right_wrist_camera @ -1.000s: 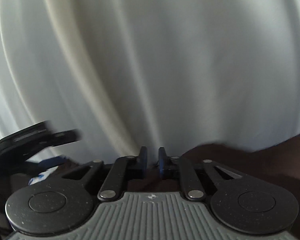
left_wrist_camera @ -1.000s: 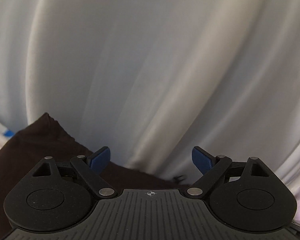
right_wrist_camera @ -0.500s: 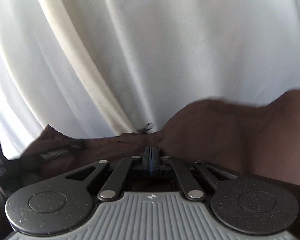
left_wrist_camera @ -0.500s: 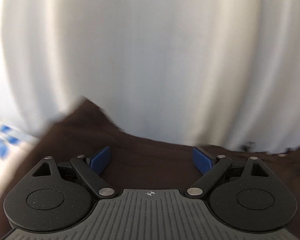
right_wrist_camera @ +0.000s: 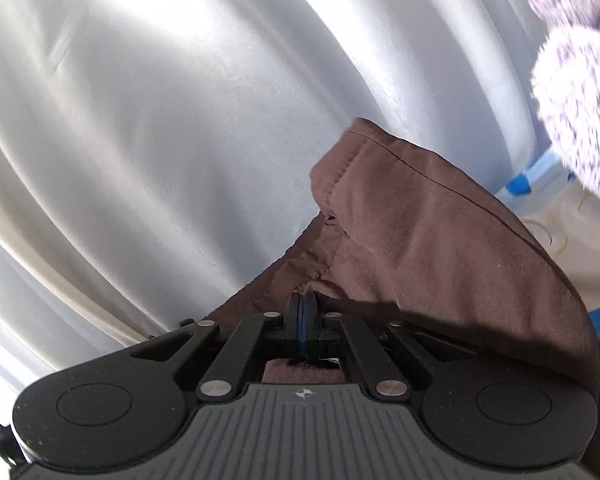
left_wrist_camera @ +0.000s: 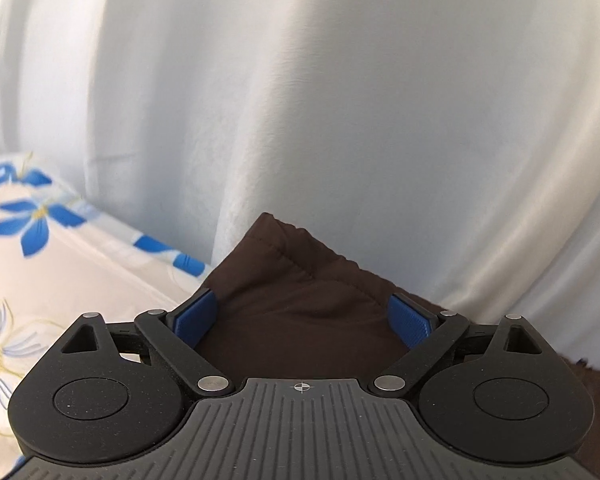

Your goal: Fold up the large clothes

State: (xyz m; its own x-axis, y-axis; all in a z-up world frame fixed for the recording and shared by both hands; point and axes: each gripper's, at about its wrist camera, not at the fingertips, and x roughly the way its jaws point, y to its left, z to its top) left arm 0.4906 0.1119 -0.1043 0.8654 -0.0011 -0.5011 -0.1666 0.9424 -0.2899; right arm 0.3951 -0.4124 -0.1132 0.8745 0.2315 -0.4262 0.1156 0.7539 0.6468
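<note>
Right wrist view shows my right tool (right_wrist_camera: pixel 304 316) clamped tight, pads together, pinching a seam of the one brown garment (right_wrist_camera: pixel 440 240), which rises toward 1 o'clock against the white curtain (right_wrist_camera: pixel 160 120). My left tool (left_wrist_camera: pixel 302 316) stands open, its two blue pads (left_wrist_camera: pixel 194 316) either side of a quilted corner of that garment without pressing it. I judge the fold barely begun: one edge is gripped, the other corner not yet taken, and I see no finished crease. A floral bed sheet (left_wrist_camera: pixel 60 264) lies at 9 o'clock; one fuzzy lilac item (right_wrist_camera: pixel 572 80) sits at 2 o'clock.
</note>
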